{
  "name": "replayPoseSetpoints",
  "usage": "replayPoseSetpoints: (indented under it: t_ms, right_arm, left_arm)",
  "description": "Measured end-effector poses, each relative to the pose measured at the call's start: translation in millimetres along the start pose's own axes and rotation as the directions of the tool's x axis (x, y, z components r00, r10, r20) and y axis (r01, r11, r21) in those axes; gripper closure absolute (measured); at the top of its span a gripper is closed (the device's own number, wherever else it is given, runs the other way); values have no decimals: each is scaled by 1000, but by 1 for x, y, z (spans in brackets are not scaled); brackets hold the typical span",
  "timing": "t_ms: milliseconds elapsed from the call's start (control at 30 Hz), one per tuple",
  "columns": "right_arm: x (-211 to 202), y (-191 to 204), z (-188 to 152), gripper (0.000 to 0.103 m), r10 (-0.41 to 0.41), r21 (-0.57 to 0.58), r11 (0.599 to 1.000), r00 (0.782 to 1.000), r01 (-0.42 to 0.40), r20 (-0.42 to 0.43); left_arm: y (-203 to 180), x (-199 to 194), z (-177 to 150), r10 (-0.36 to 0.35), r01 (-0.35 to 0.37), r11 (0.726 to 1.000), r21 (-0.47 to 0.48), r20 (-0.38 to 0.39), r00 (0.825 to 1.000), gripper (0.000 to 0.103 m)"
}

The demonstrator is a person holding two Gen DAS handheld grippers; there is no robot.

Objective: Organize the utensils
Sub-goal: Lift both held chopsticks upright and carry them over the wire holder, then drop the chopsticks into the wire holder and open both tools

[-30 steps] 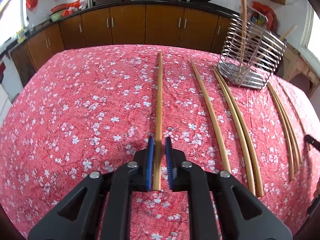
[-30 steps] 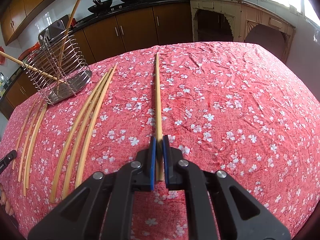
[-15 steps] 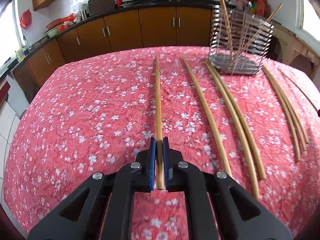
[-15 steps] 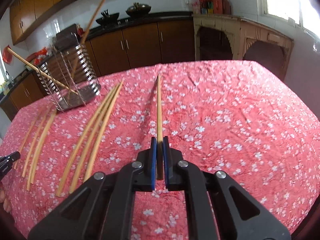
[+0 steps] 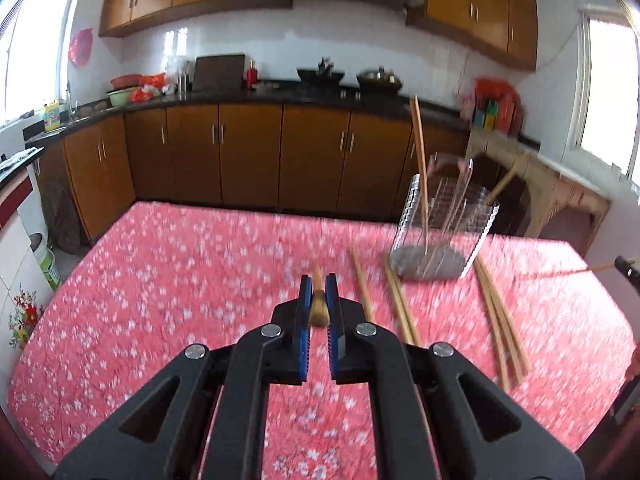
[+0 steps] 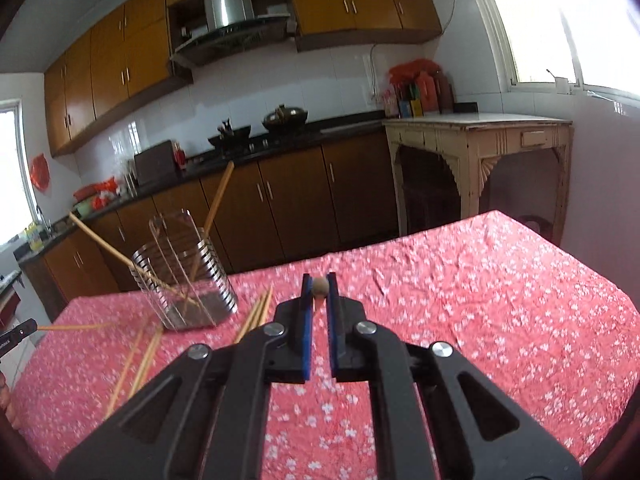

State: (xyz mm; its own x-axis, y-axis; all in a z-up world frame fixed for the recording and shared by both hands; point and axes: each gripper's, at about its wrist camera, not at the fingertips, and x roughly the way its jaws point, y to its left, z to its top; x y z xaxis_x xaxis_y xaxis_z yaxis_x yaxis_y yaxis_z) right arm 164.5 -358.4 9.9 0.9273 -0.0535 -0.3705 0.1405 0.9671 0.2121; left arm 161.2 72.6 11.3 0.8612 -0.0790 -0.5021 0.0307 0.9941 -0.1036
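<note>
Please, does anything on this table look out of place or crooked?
Yes. Several chopsticks lie loose on the red tablecloth beside the wire holder instead of inside it. The two already in the holder lean apart at different angles. Each claw, left claw and right claw, grips one chopstick end-on.

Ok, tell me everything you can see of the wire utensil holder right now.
The wire utensil holder is a shiny metal cage of stacked horizontal rings on thin uprights, with a dark solid base. It stands upright on the red floral tablecloth, near the far edge. Two wooden chopsticks lean inside, poking out at different angles. More chopsticks lie on the cloth on either side of it. Neither gripper touches it.
</note>
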Motion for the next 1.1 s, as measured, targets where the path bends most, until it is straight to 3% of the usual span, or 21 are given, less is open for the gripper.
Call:
replayPoseSetpoints:
  t_ms: [167,567,733,967,1100]
  right_arm:
    - [3,0,25,96,8,10,1000,999,-9,52]
    - [31,10,64,96,13,6,1000,998,-13,57]
    - [23,21,89,96,44,-8,999,996,-44,83]
    - [-7,51,142,96,175,-13,984,976,-175,129]
    - [-9,79,161,96,245,-36,969,959,-243,139]
  left_arm:
    - [-1,-2,24,-14,14,1000,-9,47,999,96]
    - [-4,14,58,-8,7,1000,7,72,997,96]
    - [-13,6,78,-12,10,1000,19,95,995,96]
    - [-47,-23,114,-67,61,997,43,157,985,96]
    - [-78,-40,139,-93,86,995,40,226,970,96]
